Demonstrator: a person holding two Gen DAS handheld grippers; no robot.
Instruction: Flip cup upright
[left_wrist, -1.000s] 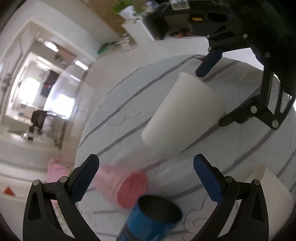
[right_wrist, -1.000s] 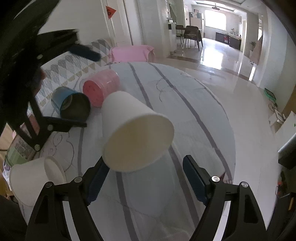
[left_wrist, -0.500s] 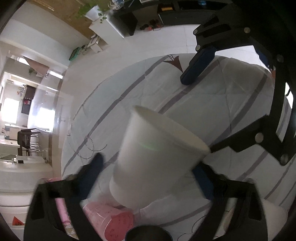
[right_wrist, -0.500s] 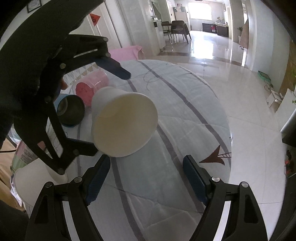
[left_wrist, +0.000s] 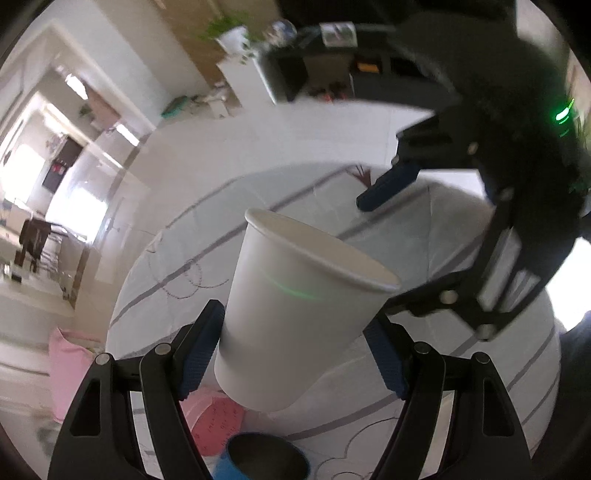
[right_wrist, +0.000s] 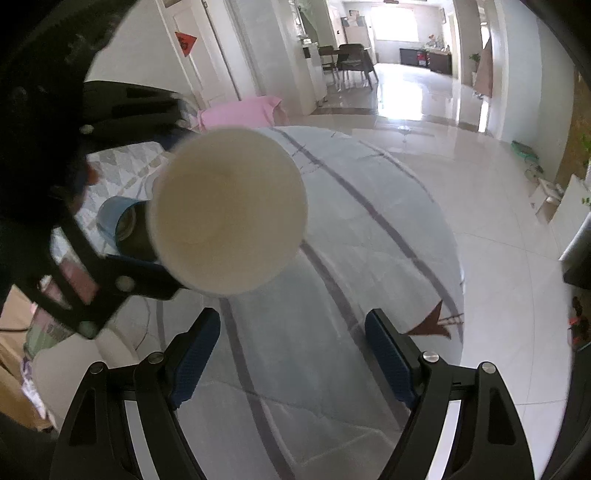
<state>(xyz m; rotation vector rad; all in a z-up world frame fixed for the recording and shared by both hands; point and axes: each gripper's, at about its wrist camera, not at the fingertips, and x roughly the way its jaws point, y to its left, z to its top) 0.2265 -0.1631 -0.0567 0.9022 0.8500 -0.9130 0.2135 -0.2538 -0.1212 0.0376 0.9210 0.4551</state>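
A white paper cup (left_wrist: 295, 314) sits between the blue pads of my left gripper (left_wrist: 295, 362), which is shut on its lower part and holds it above the round table, tilted with its rim up and away. In the right wrist view the cup (right_wrist: 227, 210) shows its open mouth toward the camera. My right gripper (right_wrist: 293, 354) is open and empty, in front of and below the cup, apart from it. It also shows at the upper right of the left wrist view.
A pink cup (left_wrist: 218, 424) and a blue cup (left_wrist: 258, 461) lie on their sides on the striped tablecloth (right_wrist: 369, 258) under the held cup. Another white cup (right_wrist: 74, 369) lies at the left. The table edge and tiled floor (right_wrist: 498, 277) are to the right.
My left gripper closed on the white cup, which lay on its side, and lifted and turned it so its rim points up. My right gripper drew back from it.
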